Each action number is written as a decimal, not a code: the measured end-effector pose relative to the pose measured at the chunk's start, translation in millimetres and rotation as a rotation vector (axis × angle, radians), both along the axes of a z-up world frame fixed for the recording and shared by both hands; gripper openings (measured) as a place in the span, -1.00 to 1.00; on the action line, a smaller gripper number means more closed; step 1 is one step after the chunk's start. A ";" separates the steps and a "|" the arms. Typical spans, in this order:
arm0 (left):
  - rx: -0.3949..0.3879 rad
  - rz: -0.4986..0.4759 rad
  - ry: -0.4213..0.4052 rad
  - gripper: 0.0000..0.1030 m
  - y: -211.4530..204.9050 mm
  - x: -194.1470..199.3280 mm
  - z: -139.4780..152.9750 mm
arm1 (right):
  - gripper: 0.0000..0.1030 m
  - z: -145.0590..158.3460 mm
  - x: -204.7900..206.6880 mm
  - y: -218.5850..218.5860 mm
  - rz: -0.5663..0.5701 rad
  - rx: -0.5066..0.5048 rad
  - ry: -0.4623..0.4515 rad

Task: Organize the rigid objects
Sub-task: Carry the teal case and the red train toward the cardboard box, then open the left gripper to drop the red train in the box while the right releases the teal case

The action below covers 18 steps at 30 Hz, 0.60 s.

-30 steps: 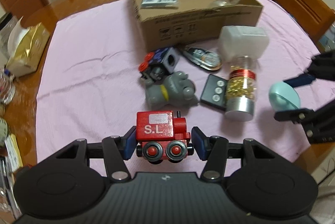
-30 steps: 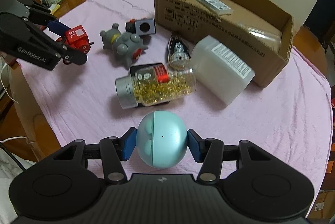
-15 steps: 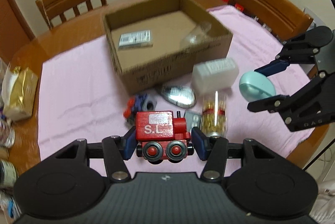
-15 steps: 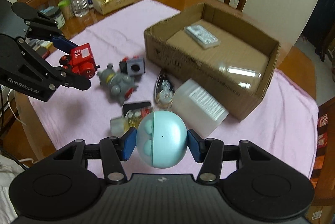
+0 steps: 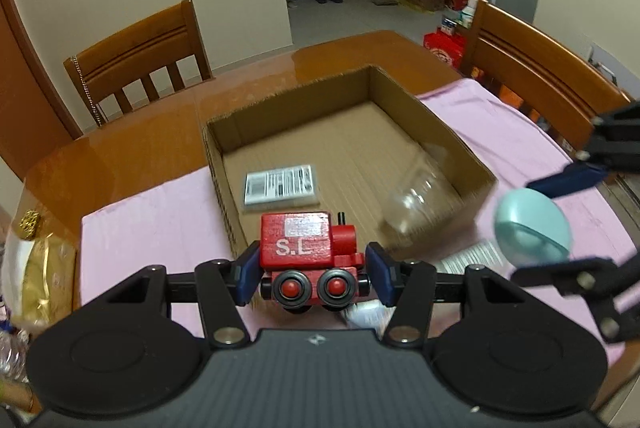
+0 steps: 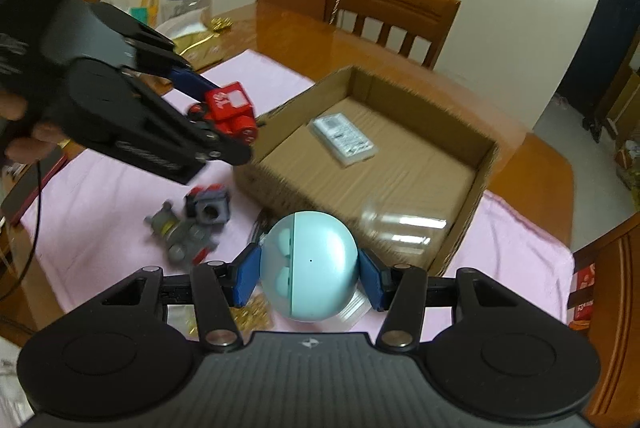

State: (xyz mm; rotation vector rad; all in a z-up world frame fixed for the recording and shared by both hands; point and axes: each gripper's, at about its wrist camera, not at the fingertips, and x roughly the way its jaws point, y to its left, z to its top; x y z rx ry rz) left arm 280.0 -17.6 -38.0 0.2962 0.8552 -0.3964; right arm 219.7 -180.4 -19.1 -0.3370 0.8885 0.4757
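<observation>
My left gripper (image 5: 310,274) is shut on a red toy train (image 5: 308,248) marked "S.L", held in the air at the near left wall of the open cardboard box (image 5: 472,160). My right gripper (image 6: 308,278) is shut on a pale teal ball-shaped case (image 6: 310,266), raised over the box's near right corner. The left gripper (image 6: 218,132) with the red train (image 6: 228,108) shows at the left of the right wrist view. Inside the box lie a flat white labelled pack (image 5: 282,184) and a clear plastic cup (image 5: 420,204).
On the pink cloth (image 6: 100,196) remain a grey hippo toy (image 6: 180,234), a grey cube toy (image 6: 210,210) and a jar of gold pins (image 6: 248,316), partly hidden. Wooden chairs (image 5: 140,60) stand behind the table. A gold-wrapped packet (image 5: 44,276) lies at the left edge.
Both grippers have risen and moved toward the box with their objects still held. The loose toys on the cloth have dropped below the left view.
</observation>
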 end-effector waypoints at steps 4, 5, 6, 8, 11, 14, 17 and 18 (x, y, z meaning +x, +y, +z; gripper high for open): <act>-0.001 0.024 0.011 0.05 -8.6 29.6 -15.6 | 0.12 4.1 15.5 -5.1 -0.032 0.000 -0.015; 0.003 0.037 0.018 0.05 -10.4 36.6 -20.8 | 0.12 4.7 19.6 -6.6 -0.042 -0.003 -0.020; 0.001 0.046 0.024 0.05 -11.6 42.8 -25.4 | 0.12 4.8 21.2 -7.5 -0.049 -0.003 -0.022; -0.012 0.066 0.022 0.13 -10.9 51.9 -32.7 | 0.12 5.5 26.8 -9.7 -0.066 0.002 -0.024; 0.012 0.120 -0.018 0.74 -9.7 58.9 -39.6 | 0.12 6.2 33.3 -11.9 -0.085 0.009 -0.028; 0.001 0.141 -0.033 0.75 -2.7 56.5 -38.8 | 0.12 5.9 39.9 -12.2 -0.095 0.015 -0.031; -0.024 0.168 -0.019 0.81 7.4 48.5 -33.6 | 0.12 3.2 50.3 -12.3 -0.099 0.021 -0.029; -0.025 0.173 -0.019 0.83 10.7 42.9 -31.7 | 0.12 2.4 53.2 -12.2 -0.101 0.021 -0.029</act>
